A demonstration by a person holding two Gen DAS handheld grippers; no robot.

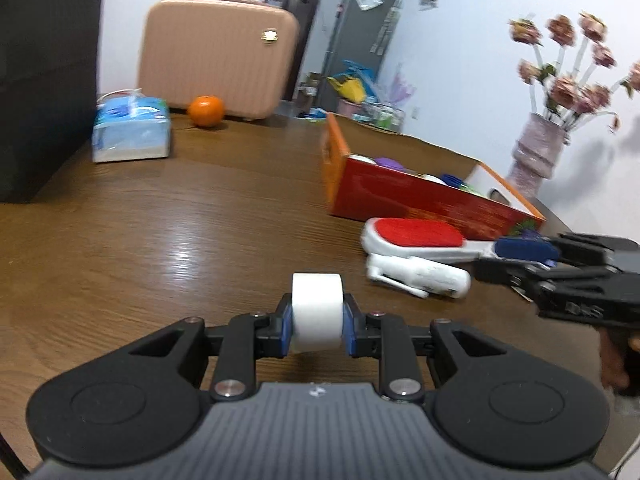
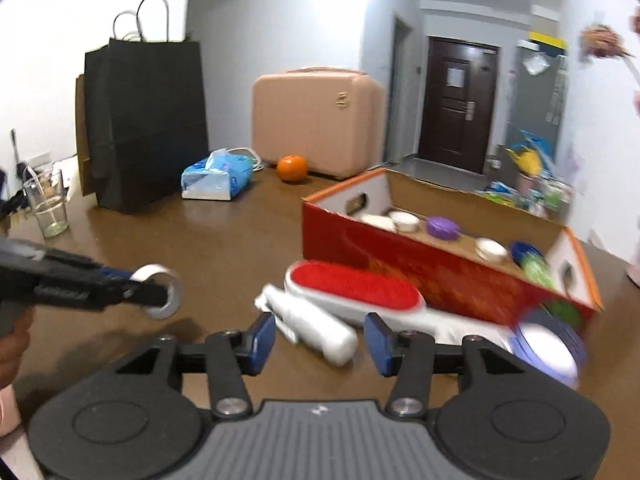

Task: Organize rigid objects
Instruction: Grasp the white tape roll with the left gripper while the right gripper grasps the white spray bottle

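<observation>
Tape roll pinched in my left claw, right claw gaping over the table.

From where I'm driving, my left gripper (image 1: 317,322) has its blue pads clamped on the flat sides of a smooth white tape roll (image 1: 317,312), held just above the table; my right gripper (image 2: 320,340) has its jaws apart with nothing between them, the white plastic bottle (image 2: 310,330) lying on its side just past them at 12 o'clock. Touching the bottle sits a white brush with a fuzzy red oval pad (image 2: 354,286). At 1 o'clock is the long glossy red cardboard box (image 2: 440,276), open-topped, with small round lids and jars inside. It's all on a shiny wood-grain table (image 1: 180,220). Farther out at 11: a soft tissue pack (image 2: 218,176), an orange (image 2: 293,168), then a ribbed pink suitcase (image 2: 316,120); a matte black paper bag (image 2: 146,120) at 10.
</observation>
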